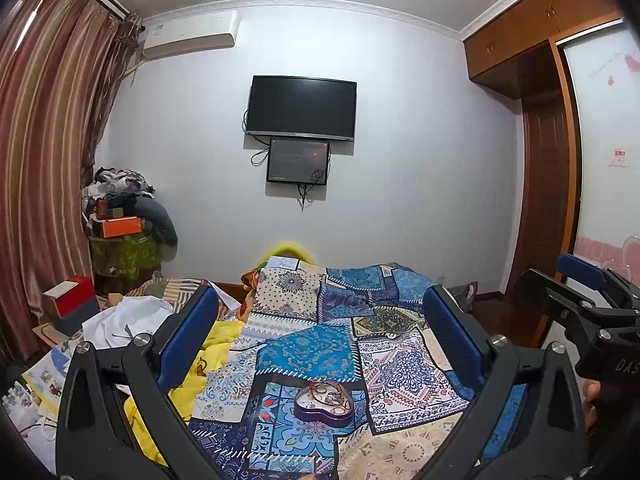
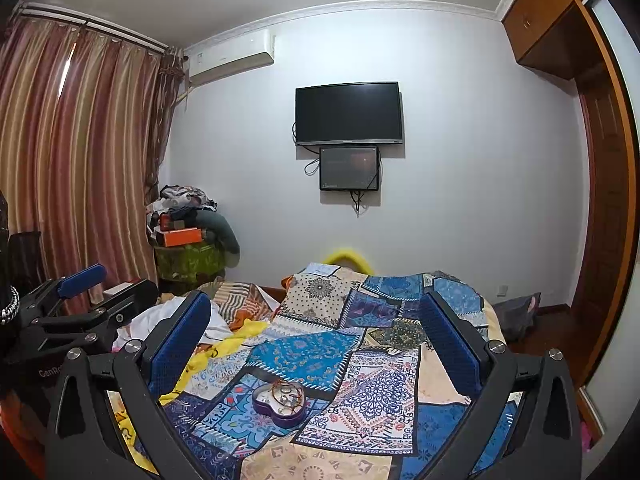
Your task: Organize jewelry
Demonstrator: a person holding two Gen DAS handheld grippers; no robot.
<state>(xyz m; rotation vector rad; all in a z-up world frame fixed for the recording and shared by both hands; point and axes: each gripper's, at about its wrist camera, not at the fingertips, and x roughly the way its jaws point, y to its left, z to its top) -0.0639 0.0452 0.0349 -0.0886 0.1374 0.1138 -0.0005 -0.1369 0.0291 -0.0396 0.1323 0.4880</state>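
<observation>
Jewelry heaped in a small heart-shaped purple box, resting on the patchwork bedspread in the near middle of the bed. Beaded loops and a reddish cord visible on top of the pile; single pieces too small to tell apart. Box lidless, sitting flat on a blue tile-patterned patch, white lining showing inside.

Left gripper held above the bed, its 2 blue-padded fingers spread wide, nothing between them; box seen low in the gap, well short of the pads. Right gripper likewise wide apart and empty, with the same box below and between its fingers, untouched. Each tool visible at the edge of the other's view: right one at the far right of the left camera, left one at the far left of the right camera, side by side and apart.

Left of the spread, crumpled yellow fabric and a white cloth. On the far wall, a dark television with a smaller screen just below, touching its lower edge. Striped curtains at left, an air conditioner high on the wall, a wooden wardrobe at right, a cluttered pile of clothes and boxes in the corner.
</observation>
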